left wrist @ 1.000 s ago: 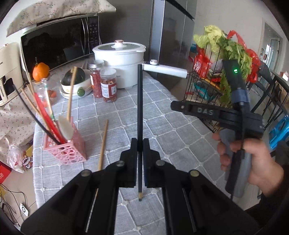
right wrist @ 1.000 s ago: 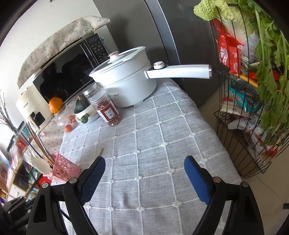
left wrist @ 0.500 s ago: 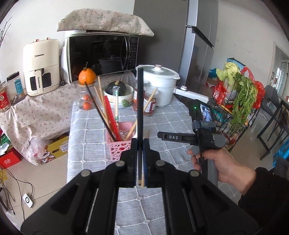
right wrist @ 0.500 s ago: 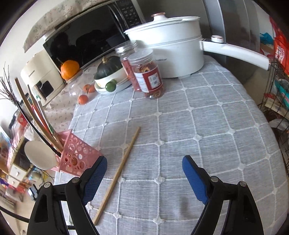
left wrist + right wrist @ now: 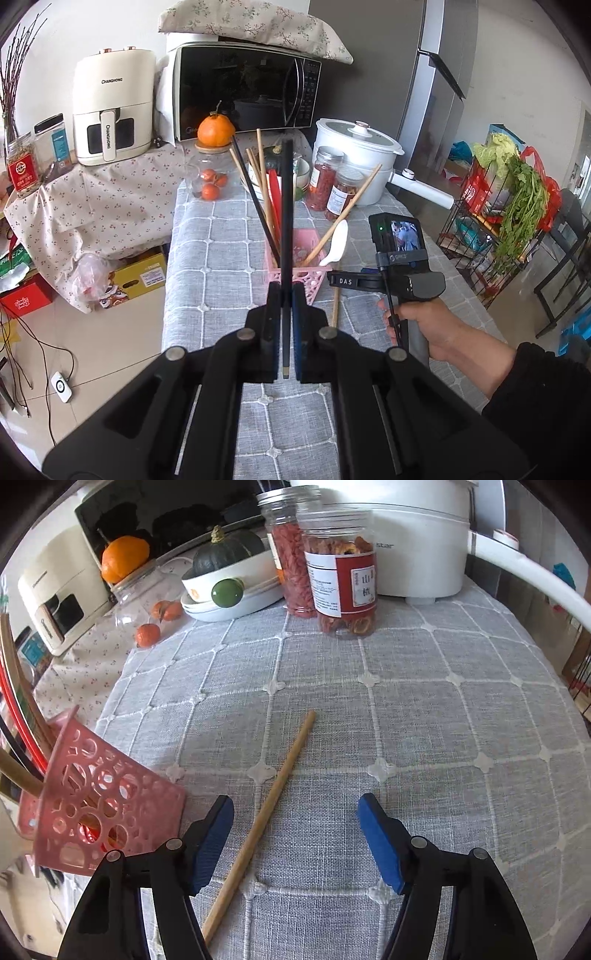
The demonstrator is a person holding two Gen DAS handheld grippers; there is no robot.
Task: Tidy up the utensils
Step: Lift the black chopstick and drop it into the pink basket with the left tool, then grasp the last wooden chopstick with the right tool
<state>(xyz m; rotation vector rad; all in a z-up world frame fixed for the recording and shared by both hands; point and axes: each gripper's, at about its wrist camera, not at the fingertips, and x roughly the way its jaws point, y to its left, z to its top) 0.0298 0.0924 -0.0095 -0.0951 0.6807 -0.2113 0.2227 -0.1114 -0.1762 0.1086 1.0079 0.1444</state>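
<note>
Left wrist view. A cream plastic air fryer (image 5: 114, 107) and a black glass-fronted microwave (image 5: 245, 94) stand behind a table under a grey woven tablecloth (image 5: 218, 243) quilted in white squares. A clear jar (image 5: 208, 177) holds small orange fruits, with 1 orange on its lid. The pink perforated plastic basket (image 5: 306, 258) holds slim wooden, red and black chopsticks and 1 white spoon (image 5: 336, 243), all leaning outward. The left gripper (image 5: 283, 295) is clamped tight on 1 black chopstick (image 5: 286, 221); its long axis runs straight up the view, in front of the basket. At the right stand 2 clear jars of red dried fruit and a white lidded pot (image 5: 354, 155). A hand (image 5: 432, 325) holds the right gripper's handle.

Right wrist view. The basket (image 5: 99, 801) sits at the left edge. A round wooden chopstick (image 5: 266, 812) lies flat on the cloth just beside it, long axis diagonal, far end pointing up and right. The right gripper (image 5: 295, 830) has its blue-padded jaws closing; the wooden chopstick passes between them nearer the left pad, untouched.
</note>
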